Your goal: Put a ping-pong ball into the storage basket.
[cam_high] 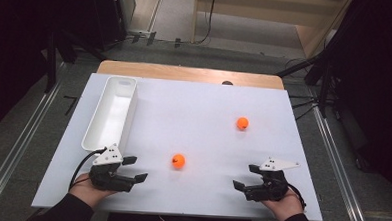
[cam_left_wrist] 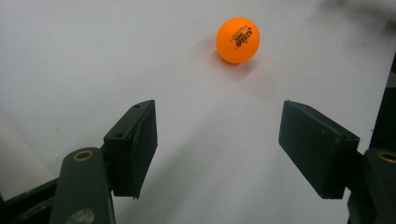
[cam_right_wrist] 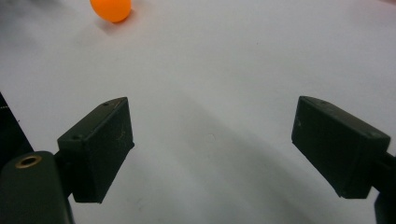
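High view: white table [cam_high: 199, 110] bright and evenly lit from overhead; surroundings at both sides fall into near black. Picture soft, low in detail. Nearer orange ball [cam_high: 178, 161] throws a faint short shadow.

Left gripper view: table grey-white, dimmer toward the top corners. Ball [cam_left_wrist: 237, 40] fairly sharp, print readable; soft shadow beneath it. Left tool [cam_left_wrist: 217, 149] dark, its near parts blurred.

Right gripper view: broad diffuse shadow between the jaws of the right tool [cam_right_wrist: 212, 149]. Ball at the top edge is soft-edged.
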The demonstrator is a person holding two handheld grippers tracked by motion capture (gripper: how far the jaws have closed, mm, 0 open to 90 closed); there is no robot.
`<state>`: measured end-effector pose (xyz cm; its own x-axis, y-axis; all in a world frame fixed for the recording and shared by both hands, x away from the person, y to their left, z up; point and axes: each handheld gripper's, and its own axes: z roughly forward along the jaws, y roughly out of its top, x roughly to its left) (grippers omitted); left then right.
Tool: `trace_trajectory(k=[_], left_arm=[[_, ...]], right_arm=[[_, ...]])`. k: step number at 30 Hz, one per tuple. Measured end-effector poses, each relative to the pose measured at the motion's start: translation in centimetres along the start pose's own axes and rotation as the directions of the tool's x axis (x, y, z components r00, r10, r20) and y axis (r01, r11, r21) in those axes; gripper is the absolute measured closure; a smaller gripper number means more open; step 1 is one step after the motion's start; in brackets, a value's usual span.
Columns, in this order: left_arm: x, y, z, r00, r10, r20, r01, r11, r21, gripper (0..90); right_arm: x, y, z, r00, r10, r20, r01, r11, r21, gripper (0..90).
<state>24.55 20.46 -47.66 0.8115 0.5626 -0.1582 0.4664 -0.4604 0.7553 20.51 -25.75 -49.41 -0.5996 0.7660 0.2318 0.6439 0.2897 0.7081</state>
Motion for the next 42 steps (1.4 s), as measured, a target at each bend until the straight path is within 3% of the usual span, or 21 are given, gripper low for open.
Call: trace_trajectory(k=[18,27,34,42], left_arm=[[-0.14,-0.07,-0.06,0.9999,0.007,0.012,-0.007,0.9999,-0.011,28.4],[0.1,-0.11,-0.29,1.0,-0.003,0.007,0.003,0.9998,-0.02,28.4],[0.1,-0.03,-0.16,0.9998,-0.004,0.017,0.005,0.9998,-0.02,28.4],[0.08,0.06,-0.1,0.9997,-0.013,0.021,0.013,0.9997,-0.019,28.3]], right_arm=[[0.09,-0.02,0.17,1.0,0.001,0.007,-0.001,1.0,0.012,11.2],[0.28,-0.02,0.3,0.9998,-0.015,-0.015,0.015,1.0,0.009,11.2],[-0.09,0.02,0.38,0.9996,0.02,-0.02,-0.02,1.0,-0.004,11.2],[0.0,-0.06,0.36,0.9996,0.025,-0.015,-0.025,1.0,-0.003,11.2]])
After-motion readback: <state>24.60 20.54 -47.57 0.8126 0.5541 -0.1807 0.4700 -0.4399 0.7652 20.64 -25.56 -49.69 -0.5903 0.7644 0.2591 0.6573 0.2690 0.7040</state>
